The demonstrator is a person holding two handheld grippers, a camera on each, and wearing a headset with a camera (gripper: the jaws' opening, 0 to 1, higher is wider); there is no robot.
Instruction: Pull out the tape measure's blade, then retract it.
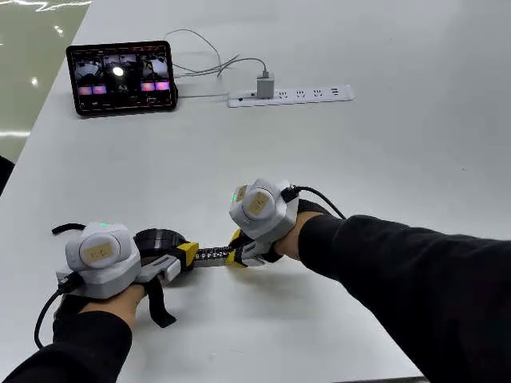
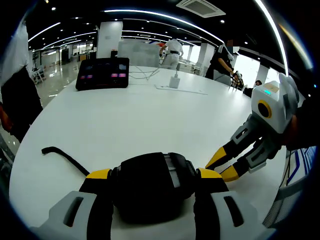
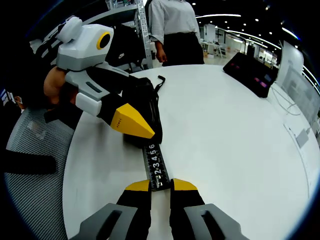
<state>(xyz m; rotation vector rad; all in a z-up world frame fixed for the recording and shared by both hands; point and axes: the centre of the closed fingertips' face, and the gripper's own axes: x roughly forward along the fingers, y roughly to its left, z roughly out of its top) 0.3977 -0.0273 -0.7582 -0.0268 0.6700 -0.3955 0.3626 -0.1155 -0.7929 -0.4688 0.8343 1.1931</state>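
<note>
My left gripper point(image 2: 154, 175) clamped black tape measure point(image 2: 150, 192) body on white table point(image 1: 335, 159). My right gripper point(image 3: 160, 186) pinched blade point(image 3: 156, 165) end, near body. Only short stretch out, digits up to 6 showing. Judged pull barely begun; most of pull and all retraction left. Blade hook hidden between jaws; lock button not made out.

Opposed gripper views closely share the tape measure point(image 2: 150, 186).
</note>
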